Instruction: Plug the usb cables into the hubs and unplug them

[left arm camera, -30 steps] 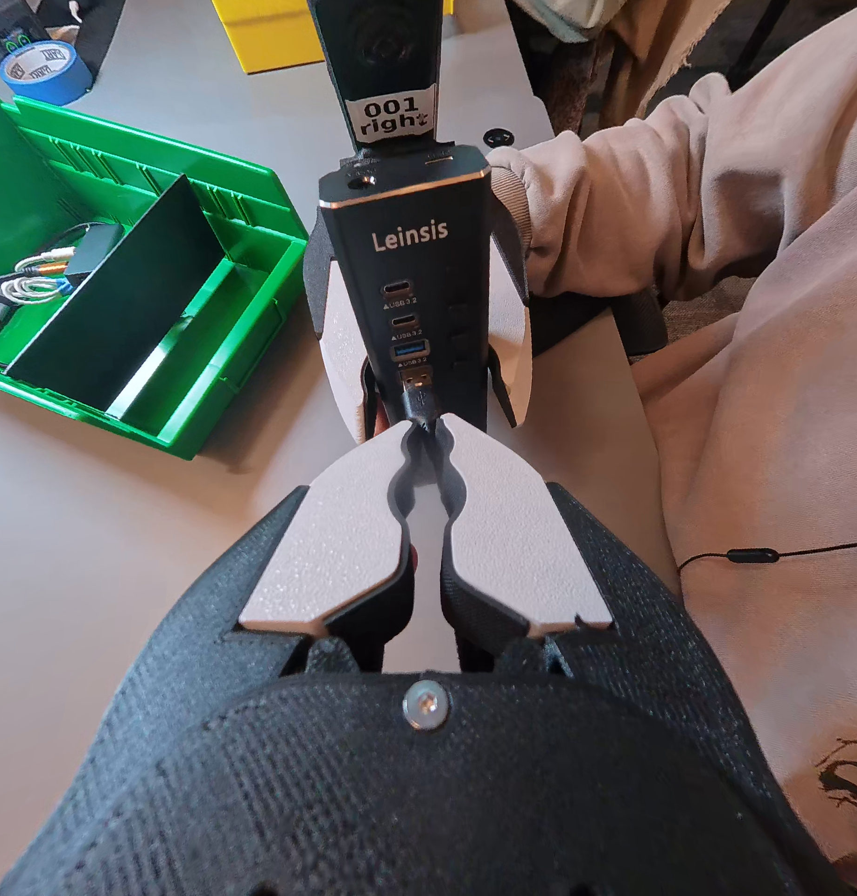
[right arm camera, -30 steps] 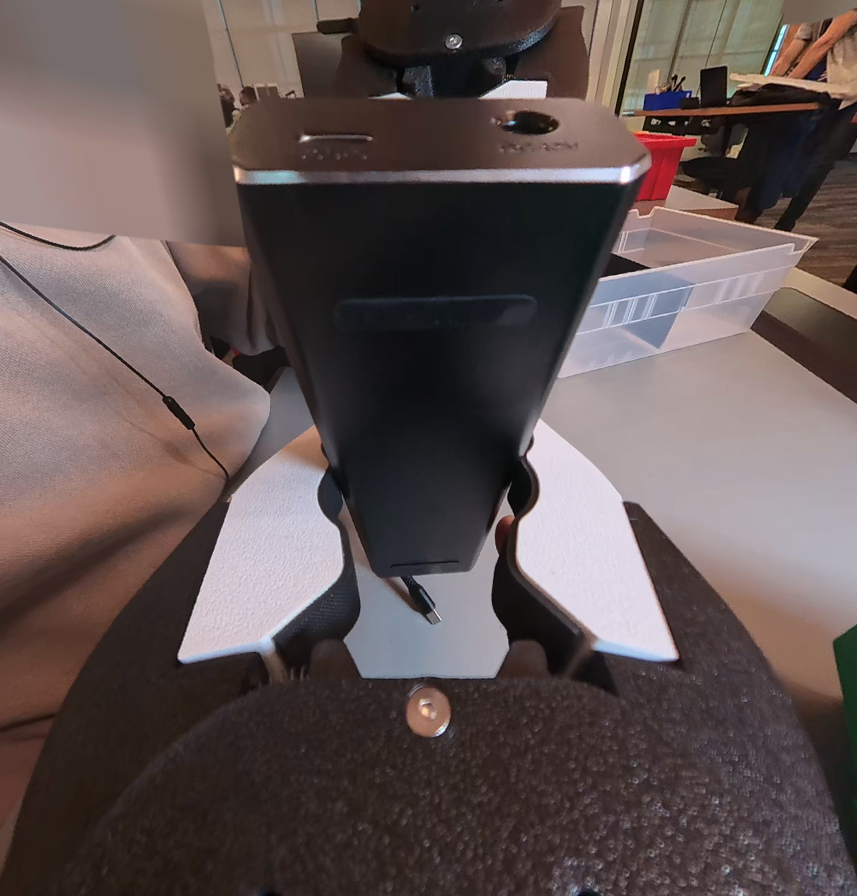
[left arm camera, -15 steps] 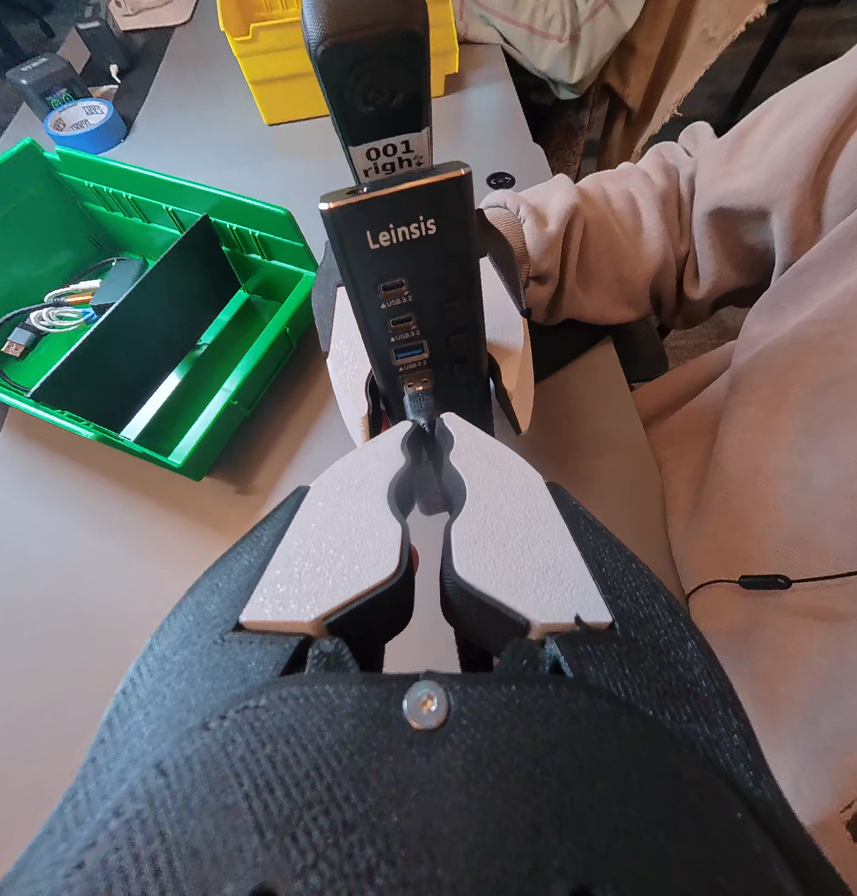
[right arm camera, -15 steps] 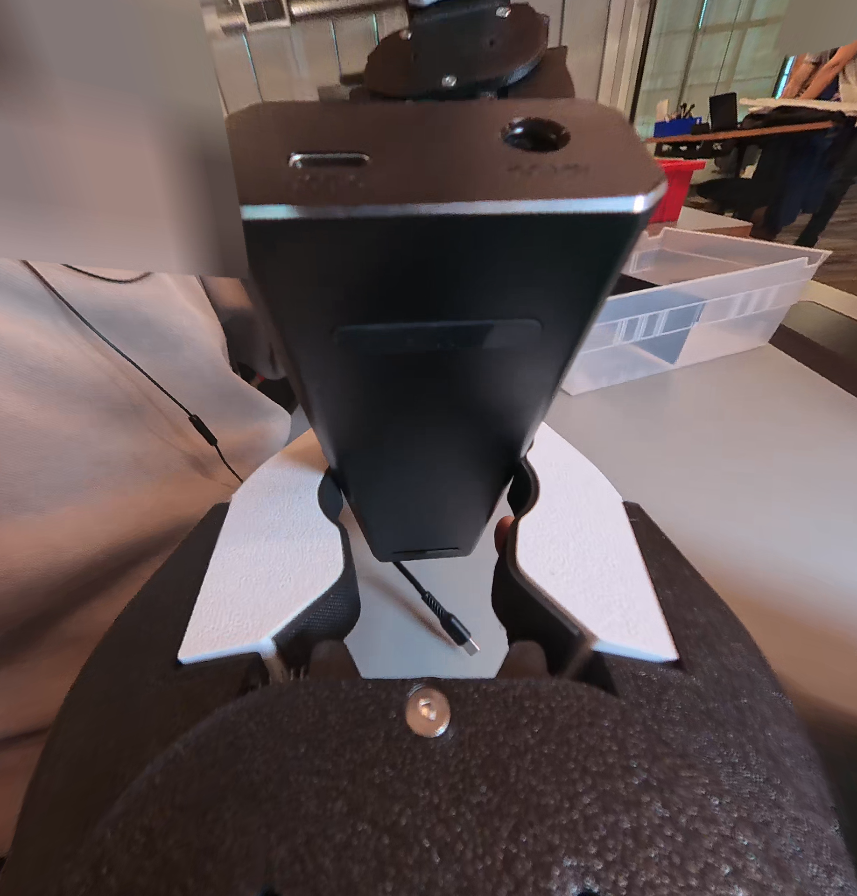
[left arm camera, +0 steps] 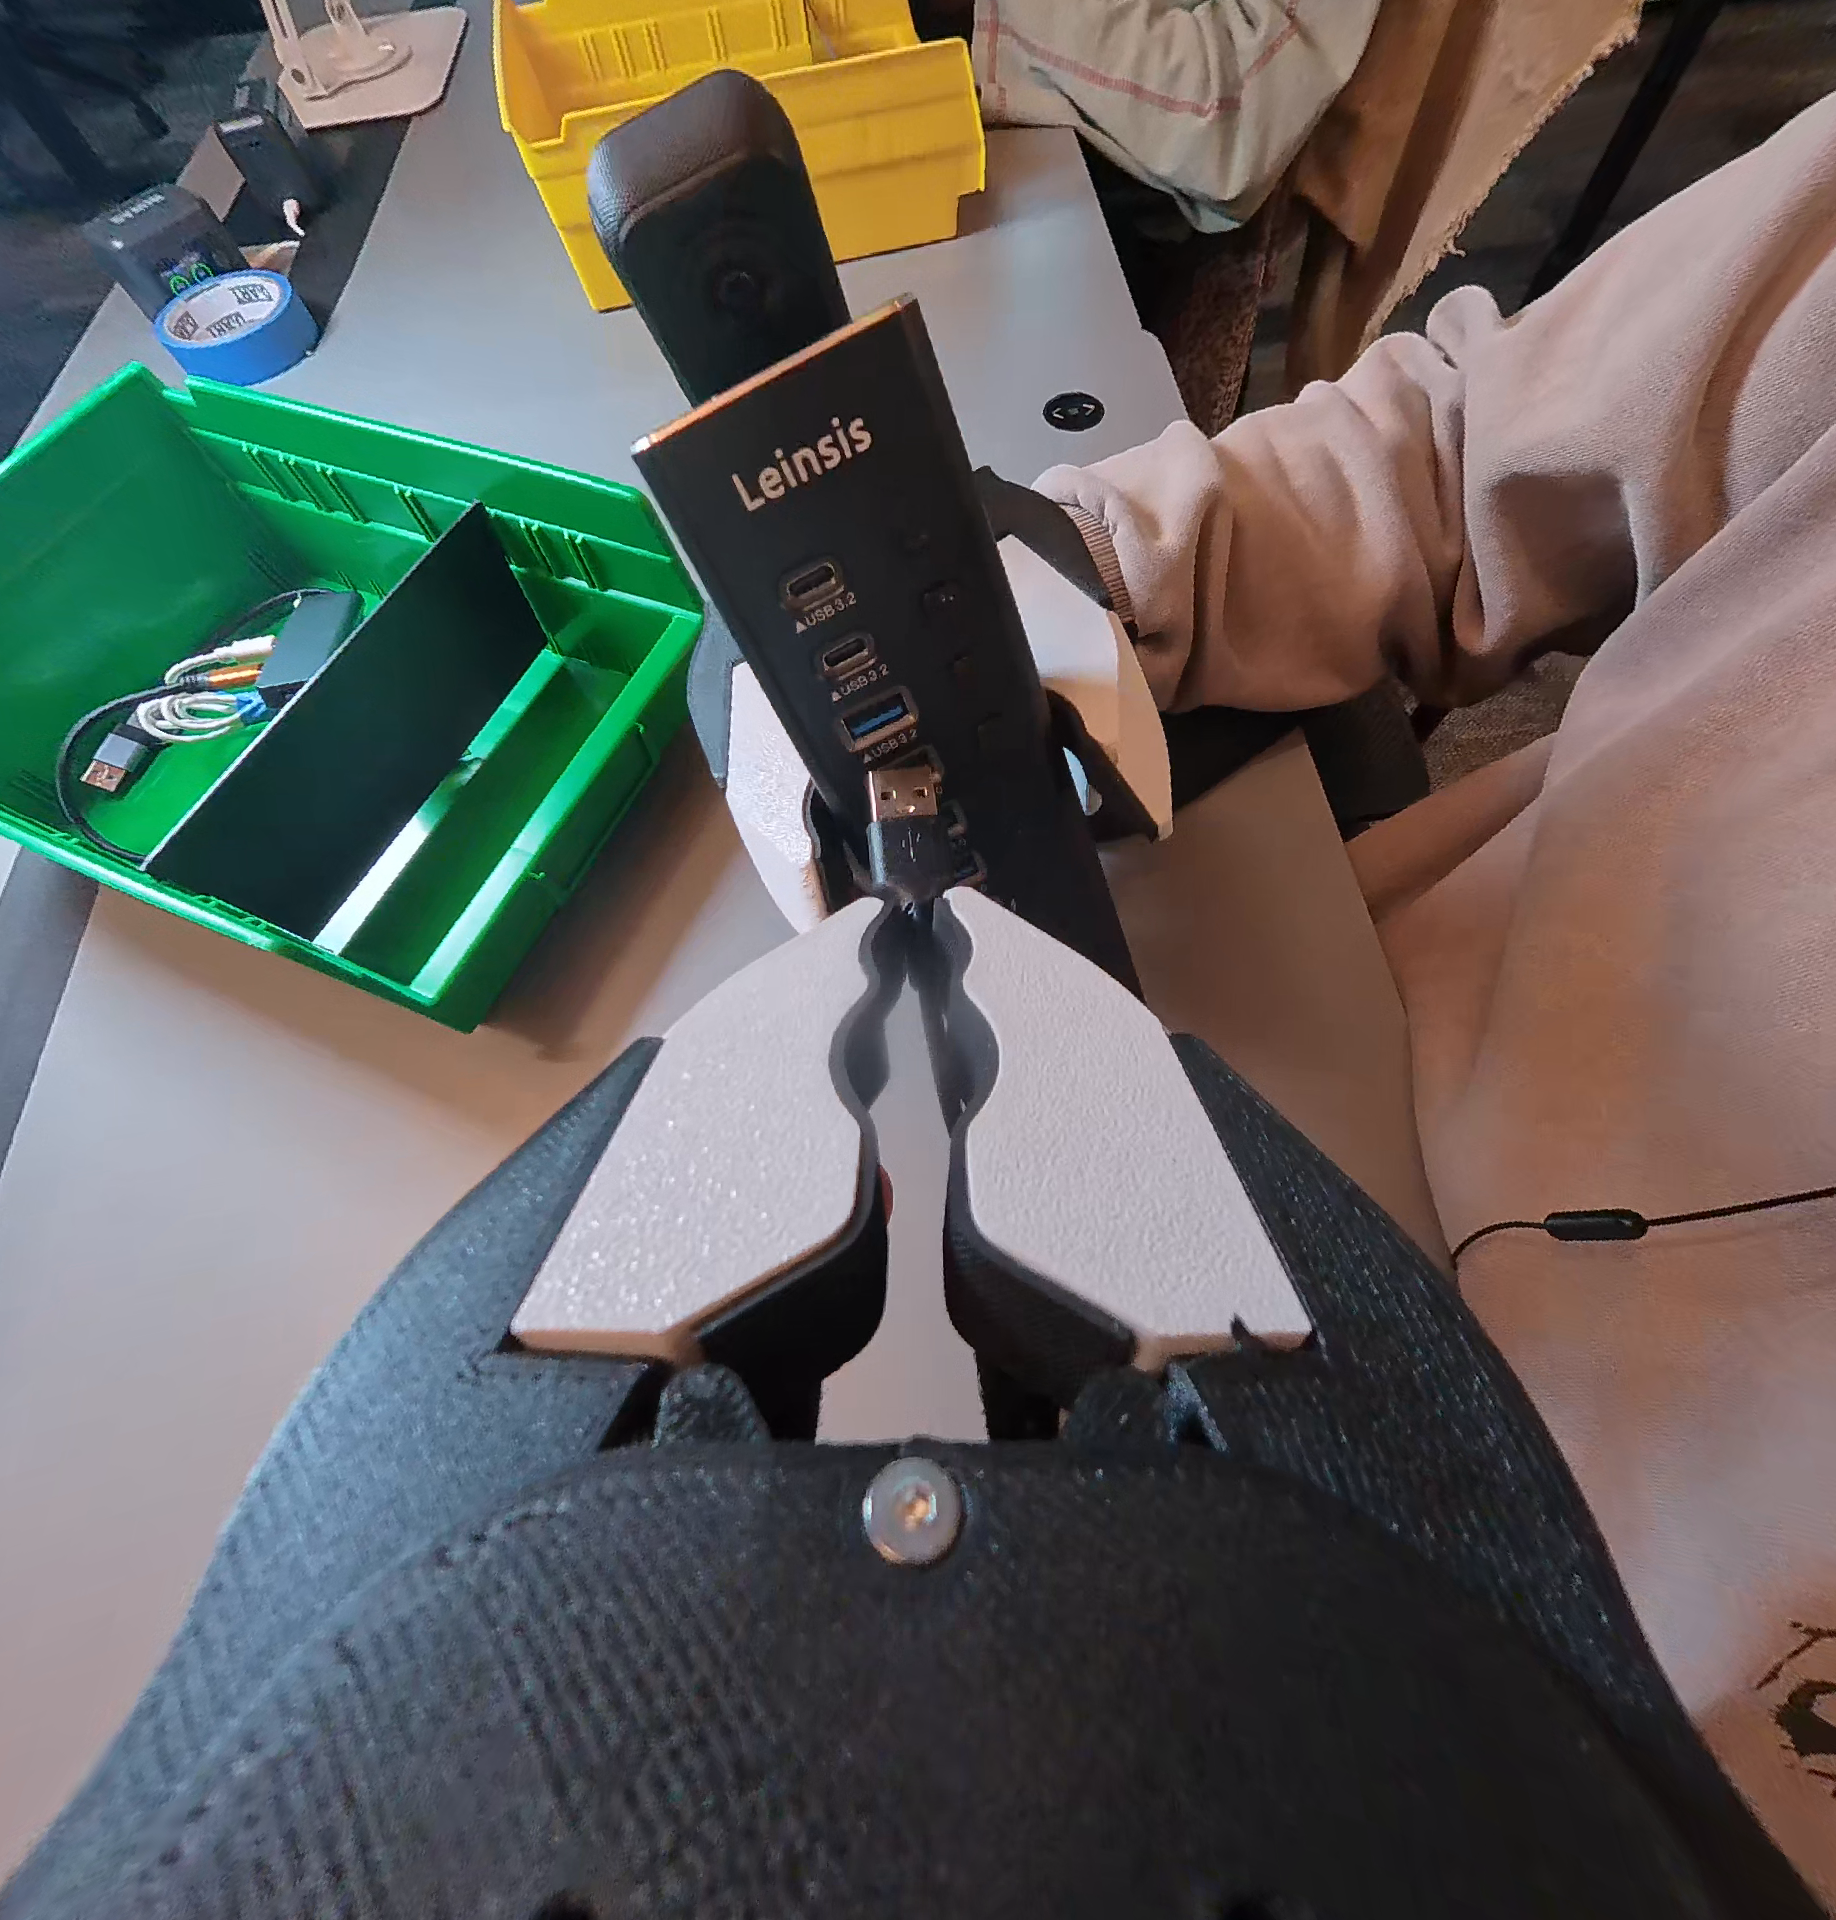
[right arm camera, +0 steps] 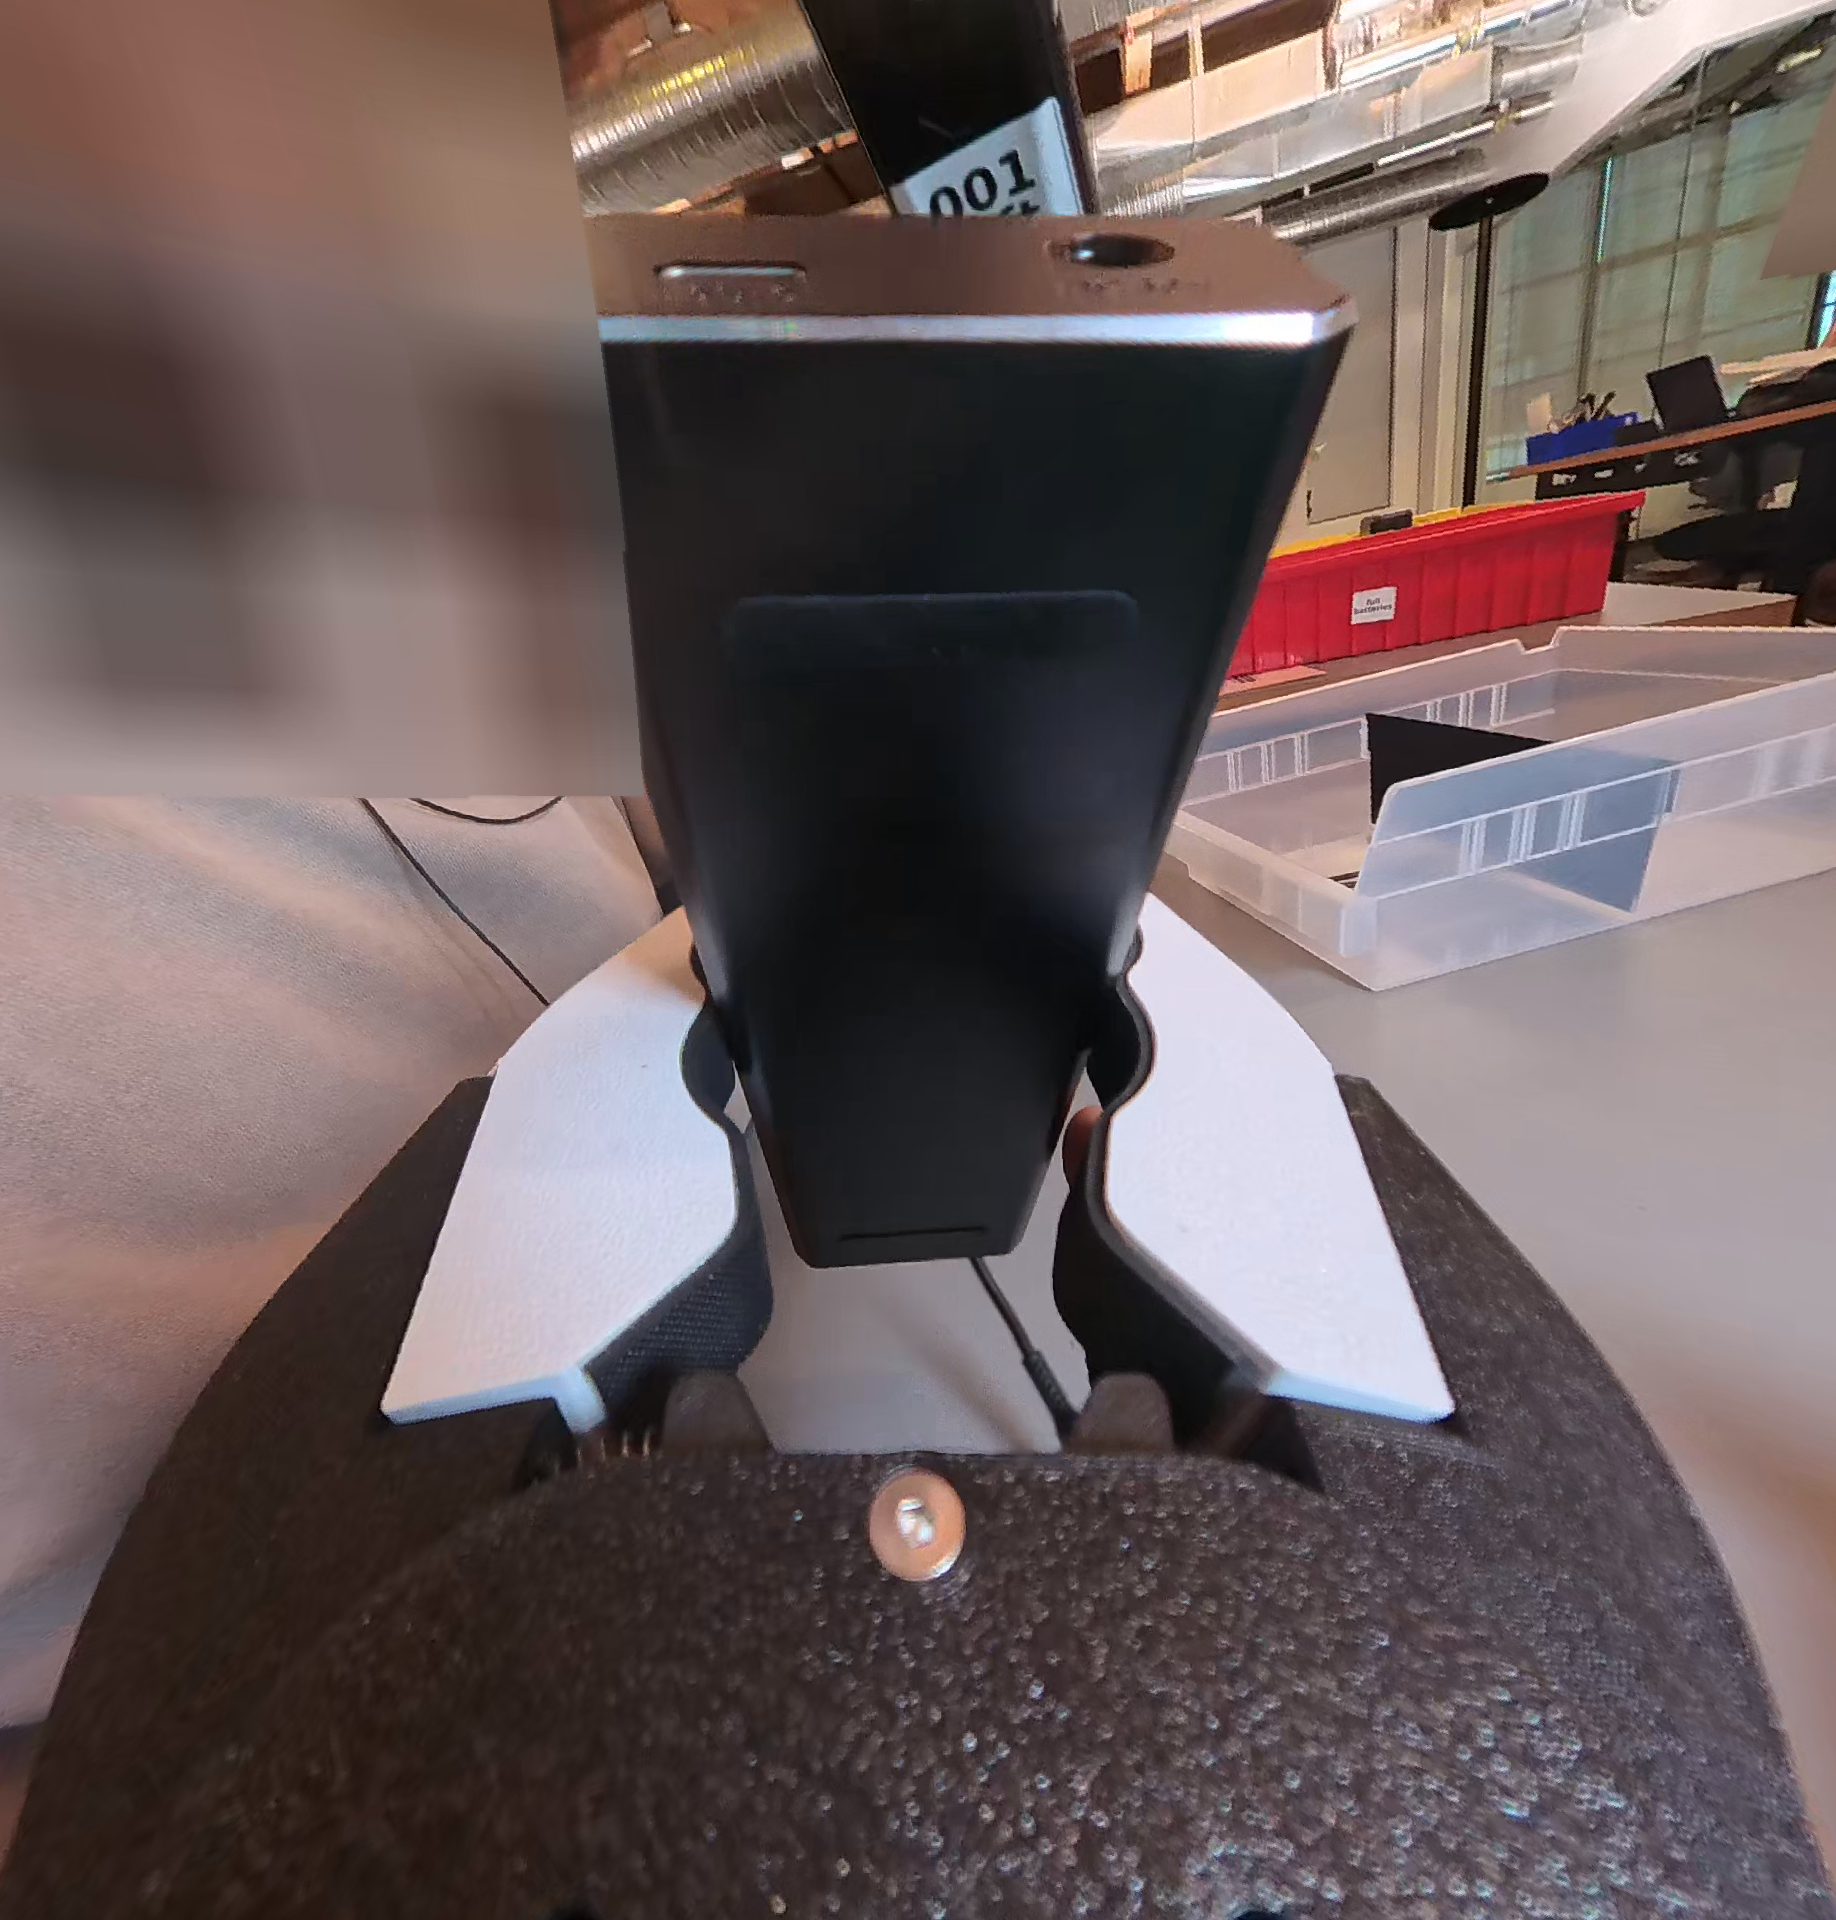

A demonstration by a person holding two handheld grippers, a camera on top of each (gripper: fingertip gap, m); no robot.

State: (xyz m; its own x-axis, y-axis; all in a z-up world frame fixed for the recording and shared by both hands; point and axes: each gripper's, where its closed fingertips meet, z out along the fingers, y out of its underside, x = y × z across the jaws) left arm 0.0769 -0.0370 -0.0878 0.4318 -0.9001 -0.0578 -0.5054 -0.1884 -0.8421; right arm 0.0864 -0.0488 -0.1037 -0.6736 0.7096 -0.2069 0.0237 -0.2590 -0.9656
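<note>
In the left wrist view my left gripper [left arm camera: 914, 914] is shut on a black USB cable just behind its USB-A plug [left arm camera: 901, 816]. The plug's metal end is bare and sits just in front of the lower ports of the black hub [left arm camera: 852, 561], outside them. The hub stands upright, tilted left, held by the right gripper's white fingers [left arm camera: 766, 769]. In the right wrist view my right gripper [right arm camera: 914, 1029] is shut on the hub's plain back [right arm camera: 924, 748]. A thin black cable [right arm camera: 1018, 1340] hangs below the hub.
A green bin [left arm camera: 540, 935] with a black divider and several loose cables [left arm camera: 181, 717] lies left of the hub. A yellow bin [left arm camera: 748, 114] and blue tape roll [left arm camera: 233, 322] are behind it. A clear bin [right arm camera: 1516, 831] and a red bin [right arm camera: 1433, 582] are right. A person's sleeve [left arm camera: 1309, 561] is close. Both grippers' tips are close together, under 4 cm apart.
The USB-A plug, seated in the hub's lower port before, is now pulled out and held free. The hub has tilted to the left.
</note>
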